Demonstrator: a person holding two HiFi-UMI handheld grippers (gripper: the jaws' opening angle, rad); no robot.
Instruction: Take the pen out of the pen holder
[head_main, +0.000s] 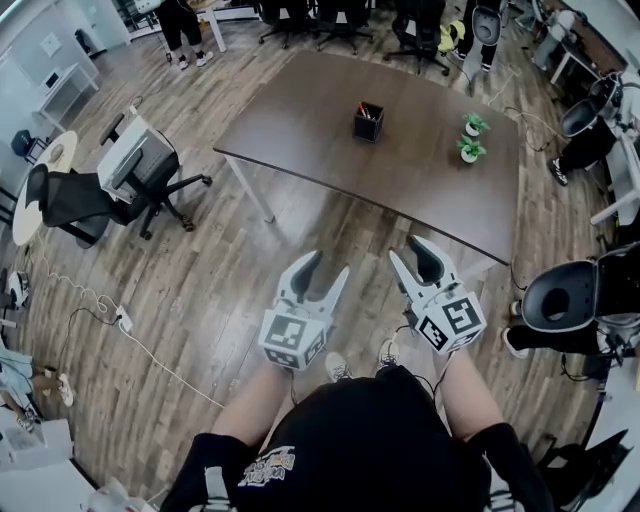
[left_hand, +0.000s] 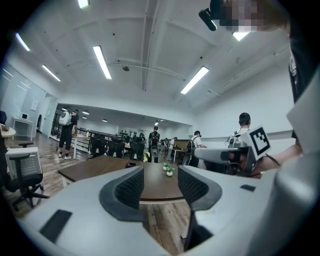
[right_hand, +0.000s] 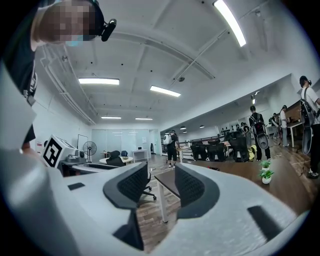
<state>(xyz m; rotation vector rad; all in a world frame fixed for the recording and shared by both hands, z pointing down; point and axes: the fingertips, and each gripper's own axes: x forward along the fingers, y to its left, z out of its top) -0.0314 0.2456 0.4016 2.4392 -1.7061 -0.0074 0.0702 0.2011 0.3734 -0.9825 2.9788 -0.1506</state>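
The left gripper (head_main: 326, 268) and the right gripper (head_main: 411, 254) both have their jaws wide apart, with nothing between them. They are over the floor, well apart from the table (head_main: 300, 130). The pen holder (head_main: 368, 124) stands far on that table, with the pens (head_main: 365, 109) still inside. A slanted pull would probably tip the holder, or the jaws may catch several pens together. The two small plants (head_main: 470, 138) to its right could be knocked.

One table (head_main: 300, 135); one holder (head_main: 368, 122) on it at twelve o'clock; two plants (head_main: 474, 125) (head_main: 470, 150) at one o'clock; left gripper (head_main: 328, 263) and right gripper (head_main: 407, 248), two in all, at six o'clock.
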